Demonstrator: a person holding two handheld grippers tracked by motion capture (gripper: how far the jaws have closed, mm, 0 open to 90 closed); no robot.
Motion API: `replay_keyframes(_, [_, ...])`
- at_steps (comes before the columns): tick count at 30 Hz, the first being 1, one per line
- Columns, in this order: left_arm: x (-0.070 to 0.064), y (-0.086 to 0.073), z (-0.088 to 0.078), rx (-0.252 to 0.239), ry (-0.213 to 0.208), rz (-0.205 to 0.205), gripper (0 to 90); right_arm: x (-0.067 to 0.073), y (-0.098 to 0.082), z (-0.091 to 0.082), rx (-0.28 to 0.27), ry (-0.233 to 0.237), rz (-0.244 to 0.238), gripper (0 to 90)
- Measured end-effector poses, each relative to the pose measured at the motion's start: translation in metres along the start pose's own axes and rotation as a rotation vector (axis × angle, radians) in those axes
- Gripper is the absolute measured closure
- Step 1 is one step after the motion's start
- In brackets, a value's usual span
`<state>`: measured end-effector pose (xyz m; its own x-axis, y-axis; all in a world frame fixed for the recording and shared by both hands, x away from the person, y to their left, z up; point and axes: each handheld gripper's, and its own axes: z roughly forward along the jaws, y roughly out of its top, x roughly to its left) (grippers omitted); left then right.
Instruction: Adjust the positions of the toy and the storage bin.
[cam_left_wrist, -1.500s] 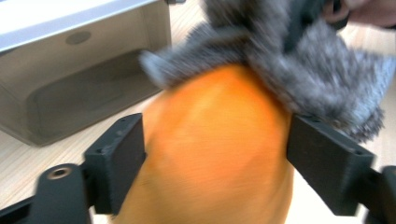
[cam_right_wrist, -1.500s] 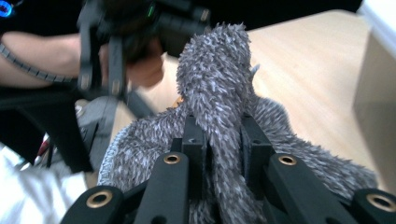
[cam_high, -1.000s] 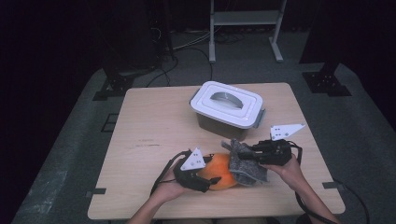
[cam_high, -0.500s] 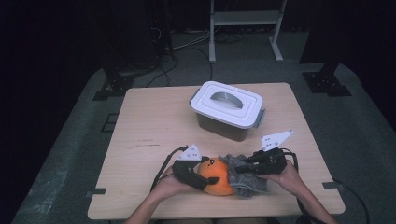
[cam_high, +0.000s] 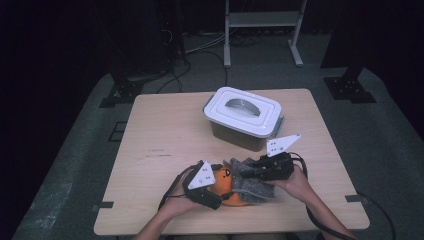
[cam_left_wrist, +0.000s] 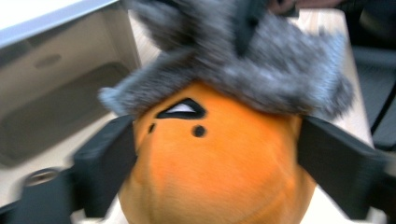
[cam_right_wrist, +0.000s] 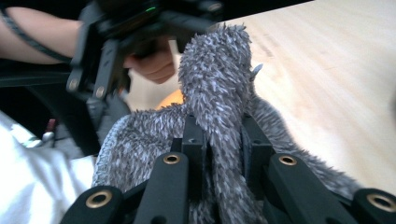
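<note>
Near the front edge of the counter (cam_high: 165, 130), an orange plush toy (cam_high: 231, 189) with a grey fuzzy cover (cam_high: 252, 181) draped over it lies between the person's two hands.

The left tool (cam_high: 218, 184) sits around the orange body. In the left gripper view its black jaws flank the plush toy (cam_left_wrist: 210, 163) on both sides, and they have just been opening; the right jaw appears to stand slightly off the fabric, while the left one sits right at the toy's edge, so the toy looks released rather than squeezed, though it lies between them.

The right tool (cam_high: 250, 170) is clamped on a fold of the grey fuzzy cover. In the right gripper view the jaws pinch a raised ridge of the shaggy material (cam_right_wrist: 215, 93), with the rest of the cover spreading below and toward the left tool (cam_right_wrist: 107, 56) and the hand behind it.

The white lidded storage box (cam_high: 244, 118) stands behind them, near the middle of the counter, its lid on.

By my reading, the work is pulling the grey cover off the toy, or dressing it, and it is partway: the cover lies over one end of the orange body, neither fully on nor free. The box is shut and untouched, so anything to do with it is still ahead.
</note>
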<state>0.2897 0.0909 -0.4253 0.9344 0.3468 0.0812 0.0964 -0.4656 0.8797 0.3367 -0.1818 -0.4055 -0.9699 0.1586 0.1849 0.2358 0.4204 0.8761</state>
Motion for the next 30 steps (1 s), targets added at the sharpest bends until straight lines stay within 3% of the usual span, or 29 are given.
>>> replay_keyframes(3, [0.008, -0.004, 0.007, 0.051, -0.057, -0.097, 2.3, 0.003, -0.001, 0.002, -0.002, 0.025, -0.006, 75.4])
replay_keyframes(4, [0.010, -0.005, 0.009, 0.060, -0.078, -0.115, 2.3, 0.005, 0.001, 0.004, -0.002, 0.035, -0.019, 75.4])
replay_keyframes(5, [0.009, -0.006, 0.010, 0.068, -0.068, -0.114, 3.9, 0.007, 0.002, 0.006, 0.003, 0.037, -0.035, 75.4])
replay_keyframes(8, [0.003, -0.005, 0.008, 0.068, -0.034, -0.034, 19.0, 0.007, 0.004, 0.008, 0.013, 0.010, -0.046, 75.5])
replay_keyframes(12, [-0.003, -0.007, 0.006, 0.062, -0.023, 0.042, 23.9, -0.002, -0.003, -0.003, -0.002, -0.045, -0.006, 75.7])
replay_keyframes(15, [-0.004, -0.008, 0.006, 0.059, -0.014, 0.048, 23.8, -0.004, -0.014, -0.013, -0.001, -0.061, 0.028, 75.7])
replay_keyframes(18, [-0.004, -0.007, 0.008, 0.048, 0.009, 0.034, 22.9, 0.001, -0.020, -0.018, -0.005, -0.028, 0.037, 75.6])
replay_keyframes(20, [-0.005, -0.006, 0.011, 0.040, 0.017, 0.031, 21.8, 0.007, -0.017, -0.015, -0.010, 0.007, 0.017, 75.4])
replay_keyframes(23, [-0.005, -0.005, 0.011, 0.047, 0.018, 0.040, 21.6, 0.011, -0.012, -0.011, 0.001, 0.024, -0.009, 75.3])
replay_keyframes(25, [-0.006, -0.007, 0.009, 0.044, 0.006, 0.043, 21.9, 0.010, -0.014, -0.013, 0.011, 0.019, -0.001, 75.5])
replay_keyframes(30, [-0.007, -0.009, 0.007, 0.040, -0.006, 0.043, 20.6, 0.004, -0.028, -0.032, 0.032, -0.056, 0.034, 75.5])
